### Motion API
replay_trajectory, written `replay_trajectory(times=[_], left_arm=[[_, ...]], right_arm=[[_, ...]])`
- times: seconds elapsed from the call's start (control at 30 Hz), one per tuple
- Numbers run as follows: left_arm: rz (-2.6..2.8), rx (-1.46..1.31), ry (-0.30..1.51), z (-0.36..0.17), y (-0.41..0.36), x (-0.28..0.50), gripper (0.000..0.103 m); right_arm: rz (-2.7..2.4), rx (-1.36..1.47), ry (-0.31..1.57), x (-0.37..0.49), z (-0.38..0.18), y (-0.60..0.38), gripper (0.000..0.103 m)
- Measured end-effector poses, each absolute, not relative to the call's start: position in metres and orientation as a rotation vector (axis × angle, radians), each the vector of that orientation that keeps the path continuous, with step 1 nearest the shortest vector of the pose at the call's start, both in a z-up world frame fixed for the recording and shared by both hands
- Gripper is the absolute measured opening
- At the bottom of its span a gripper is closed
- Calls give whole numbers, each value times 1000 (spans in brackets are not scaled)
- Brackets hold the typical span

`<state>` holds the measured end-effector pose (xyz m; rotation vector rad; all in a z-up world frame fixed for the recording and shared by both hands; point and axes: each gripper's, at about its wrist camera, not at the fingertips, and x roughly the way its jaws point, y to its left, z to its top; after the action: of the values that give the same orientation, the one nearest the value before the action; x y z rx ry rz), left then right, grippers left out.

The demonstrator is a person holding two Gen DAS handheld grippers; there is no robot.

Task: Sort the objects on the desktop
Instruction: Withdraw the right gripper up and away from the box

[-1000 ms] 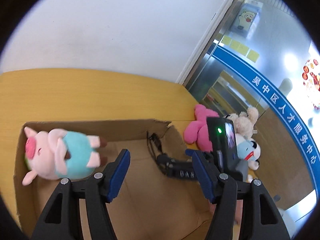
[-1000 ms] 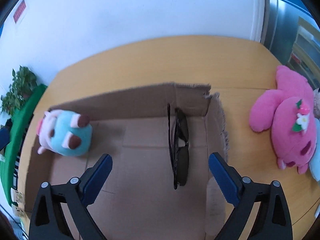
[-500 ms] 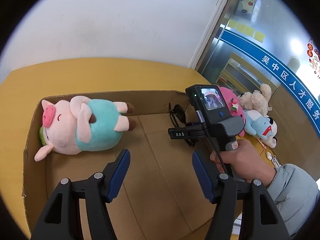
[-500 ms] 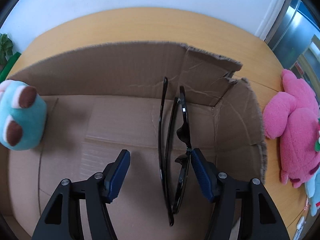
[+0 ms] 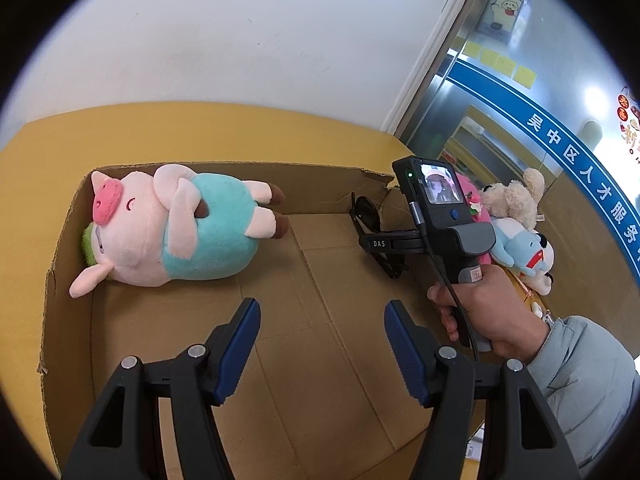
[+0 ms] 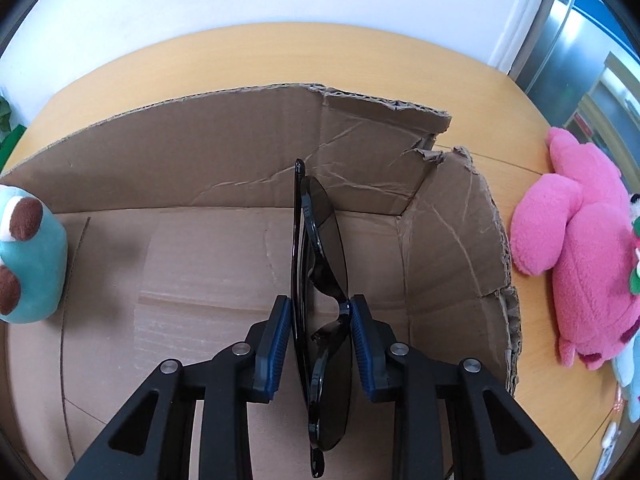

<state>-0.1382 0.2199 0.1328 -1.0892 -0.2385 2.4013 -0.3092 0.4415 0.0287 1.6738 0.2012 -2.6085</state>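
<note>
**A:** Where are your sunglasses point(image 6: 320, 280) right now?

**B:** Inside the cardboard box point(image 6: 224, 148), near its torn right-hand corner, folded and standing on edge on the box floor. Your right gripper point(image 6: 318, 320) straddles them at the bridge, and its jaws are closing on them: the right blue pad looks to be touching the frame beside the lens, while a thin gap shows between the left pad and the folded temple arm. So you have the glasses between the fingers, but I would not call the grip firm.

**A:** And your other tool?

**B:** Your left gripper point(image 5: 322, 328) hangs over the middle of the box floor with its jaws about half apart and nothing between them. From that view you can see your right hand point(image 5: 486, 312) wrapped around the right gripper's handle at the right side of the box, a grey sleeve point(image 5: 584, 376) behind it.

**A:** What else is in the box?

**B:** A plush pig point(image 5: 172, 228) in a teal outfit lies on its side against the far-left corner, well apart from the sunglasses.

**A:** And outside it?

**B:** On the wooden table point(image 6: 248, 56), to the right of the box, lies a pink plush toy point(image 6: 580, 256). A cream plush dog point(image 5: 516, 196) and a blue-and-white plush dog point(image 5: 528, 252) are piled just beside it.
</note>
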Motion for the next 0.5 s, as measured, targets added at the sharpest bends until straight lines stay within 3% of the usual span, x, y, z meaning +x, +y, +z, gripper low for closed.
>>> replay_trajectory(times=[0.07,0.23,0.27,0.43,0.5], left_arm=[[2412,-1083,-233,135,218,-135,64],[2438,-1069,-234,142,213,-126,64],[2446,-1064,-232,144,211,-124,64],[2520,-994,-195,162,201,-101,64],[2578,-969,-147,171,198,-87,64]], right_arm=[[-2613,1678,239,-308,30,438,35],[-2634,1605,293,-294,46,431,73],[-2671,1557,344,-285,56,426,85],[-2710,1345,353,-237,107,419,88],[-2703,1225,294,-196,135,420,96]])
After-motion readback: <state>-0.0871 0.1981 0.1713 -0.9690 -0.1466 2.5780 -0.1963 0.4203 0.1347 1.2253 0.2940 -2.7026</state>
